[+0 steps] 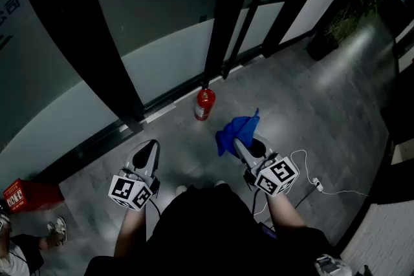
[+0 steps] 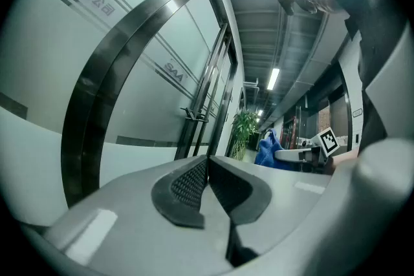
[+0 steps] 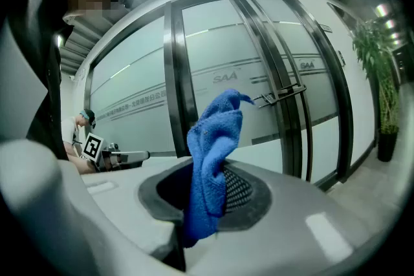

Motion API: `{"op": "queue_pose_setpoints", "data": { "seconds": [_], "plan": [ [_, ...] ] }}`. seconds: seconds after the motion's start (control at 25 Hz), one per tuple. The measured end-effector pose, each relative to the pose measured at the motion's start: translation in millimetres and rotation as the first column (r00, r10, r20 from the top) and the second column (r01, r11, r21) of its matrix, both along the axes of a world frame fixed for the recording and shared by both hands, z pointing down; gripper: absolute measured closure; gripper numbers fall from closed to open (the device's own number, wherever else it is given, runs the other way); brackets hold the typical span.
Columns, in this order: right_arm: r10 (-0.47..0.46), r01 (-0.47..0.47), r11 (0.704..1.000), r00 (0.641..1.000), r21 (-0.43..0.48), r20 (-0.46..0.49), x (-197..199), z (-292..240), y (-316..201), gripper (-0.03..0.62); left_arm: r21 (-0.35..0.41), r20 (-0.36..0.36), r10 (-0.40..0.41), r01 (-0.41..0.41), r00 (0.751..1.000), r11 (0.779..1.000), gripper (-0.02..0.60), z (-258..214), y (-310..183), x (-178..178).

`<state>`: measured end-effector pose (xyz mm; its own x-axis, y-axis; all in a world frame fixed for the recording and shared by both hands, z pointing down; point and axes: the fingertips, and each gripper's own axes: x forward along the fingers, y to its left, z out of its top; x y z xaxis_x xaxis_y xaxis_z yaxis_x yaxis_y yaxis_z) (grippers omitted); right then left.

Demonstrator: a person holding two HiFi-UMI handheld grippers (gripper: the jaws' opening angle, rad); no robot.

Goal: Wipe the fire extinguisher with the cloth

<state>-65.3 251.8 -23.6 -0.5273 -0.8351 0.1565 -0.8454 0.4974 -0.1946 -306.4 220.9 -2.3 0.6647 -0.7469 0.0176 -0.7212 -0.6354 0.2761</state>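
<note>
Blue cloth (image 1: 235, 130), red fire extinguisher (image 1: 204, 105), grey floor (image 1: 326, 106).

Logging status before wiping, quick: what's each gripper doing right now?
Left gripper: closed, holding nothing.
Right gripper: closed on the blue cloth.

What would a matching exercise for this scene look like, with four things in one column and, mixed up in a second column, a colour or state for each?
Things:
1. fire extinguisher
2. cloth
3. left gripper
4. right gripper

Colours or states:
A. fingers shut, nothing between them
B. blue, sticking up past the grip
C. red, standing on the floor
D. shut on the cloth

Pairs: 1-C, 2-B, 3-A, 4-D
</note>
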Motion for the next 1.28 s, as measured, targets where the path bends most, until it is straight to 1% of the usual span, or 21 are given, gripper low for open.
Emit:
{"op": "queue_pose_setpoints", "data": {
  "seconds": [0.24,0.36,0.44,0.52,0.64,0.8,0.96,1.12,1.28],
  "plan": [
    [0.001,-0.002,1.000,1.000,0.017,0.021,-5,4,-5,0.510,-0.005,0.029,0.001,-0.001,1.000,1.000,0.568,10,-5,-8],
    [-0.010,0.009,1.000,0.999,0.015,0.039,5,11,-16,0.510,-0.007,0.039,-0.026,0.026,0.999,1.000,0.568,11,-11,-1],
    [-0.027,0.026,1.000,0.998,0.014,0.049,15,14,-33,0.510,-0.007,0.044,-0.041,0.041,0.998,0.999,0.568,14,-24,10],
    [-0.052,0.050,0.998,0.997,0.022,0.053,28,16,-51,0.510,-0.007,0.051,-0.049,0.050,0.997,0.999,0.568,16,-39,28],
    [-0.087,0.085,0.996,0.995,0.030,0.052,58,18,-78,0.510,0.007,0.057,-0.054,0.054,0.997,0.999,0.568,12,-62,67],
    [-0.129,0.129,0.991,0.991,0.028,0.023,104,21,-118,0.510,0.030,0.057,-0.066,0.064,0.996,0.997,0.569,10,-96,119],
    [-0.180,0.179,0.983,0.984,0.039,0.006,137,21,-156,0.510,0.038,0.065,-0.075,0.073,0.995,0.997,0.569,13,-131,168],
    [-0.236,0.235,0.972,0.972,0.019,0.021,155,22,-179,0.510,0.061,0.106,-0.076,0.070,0.991,0.996,0.569,14,-150,208],
    [-0.288,0.289,0.956,0.957,-0.051,0.041,156,48,-198,0.510,0.025,0.144,-0.061,0.058,0.988,0.998,0.571,28,-163,235]
  ]
}}
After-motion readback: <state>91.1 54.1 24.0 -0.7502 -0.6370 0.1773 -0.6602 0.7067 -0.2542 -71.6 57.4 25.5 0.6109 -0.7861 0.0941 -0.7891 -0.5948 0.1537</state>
